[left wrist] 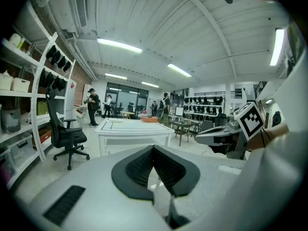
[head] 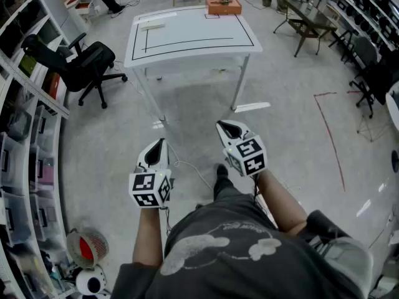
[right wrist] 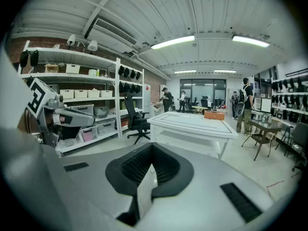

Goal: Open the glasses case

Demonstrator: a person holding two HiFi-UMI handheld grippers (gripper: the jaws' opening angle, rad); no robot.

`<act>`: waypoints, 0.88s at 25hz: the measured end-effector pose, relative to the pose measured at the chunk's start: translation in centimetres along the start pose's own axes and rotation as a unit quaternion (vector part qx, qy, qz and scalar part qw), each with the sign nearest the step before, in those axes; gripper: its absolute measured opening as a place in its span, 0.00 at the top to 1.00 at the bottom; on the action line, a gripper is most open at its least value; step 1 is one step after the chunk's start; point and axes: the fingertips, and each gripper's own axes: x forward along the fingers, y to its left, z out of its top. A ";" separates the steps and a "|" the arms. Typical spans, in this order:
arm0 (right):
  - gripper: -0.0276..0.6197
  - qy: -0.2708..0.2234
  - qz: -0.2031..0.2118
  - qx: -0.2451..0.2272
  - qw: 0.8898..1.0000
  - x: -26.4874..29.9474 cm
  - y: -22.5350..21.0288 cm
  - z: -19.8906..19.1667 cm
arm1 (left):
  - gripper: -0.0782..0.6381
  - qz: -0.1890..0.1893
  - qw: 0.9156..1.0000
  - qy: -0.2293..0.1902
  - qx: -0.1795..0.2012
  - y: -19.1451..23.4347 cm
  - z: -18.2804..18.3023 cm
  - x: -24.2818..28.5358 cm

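Note:
An orange case-like box (head: 223, 5) lies at the far end of the white table (head: 187, 48); it also shows small in the left gripper view as the orange box (left wrist: 149, 120) and in the right gripper view as the orange box (right wrist: 214, 115). I stand well short of the table. My left gripper (head: 161, 142) and right gripper (head: 222, 126) hang over the floor in front of me, both pointing toward the table. Each has its jaws together with nothing between them, as the left gripper (left wrist: 153, 147) and the right gripper (right wrist: 151, 145) show in their own views.
A black office chair (head: 81, 67) stands left of the table, beside long shelves (head: 25, 136) with bins. A small dark table and chairs (head: 308, 20) stand at the back right. Red tape (head: 330, 136) marks the floor at right. A fan (head: 84, 248) sits near my left foot. People stand far behind.

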 end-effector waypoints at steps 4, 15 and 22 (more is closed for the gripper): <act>0.96 -0.002 0.002 -0.001 1.000 -0.1 0.2 0.0 | 0.89 0.001 1.000 0.003 0.001 0.1 -0.3 -0.3; 0.96 -0.007 -0.006 0.009 1.000 -0.9 0.8 -0.9 | 0.89 -0.002 1.000 0.013 -0.012 -0.2 -1.9 -1.2; 0.96 0.005 -0.015 0.033 0.999 -0.1 -1.3 -2.5 | 0.89 -0.005 0.999 0.040 -0.020 0.7 -3.5 0.6</act>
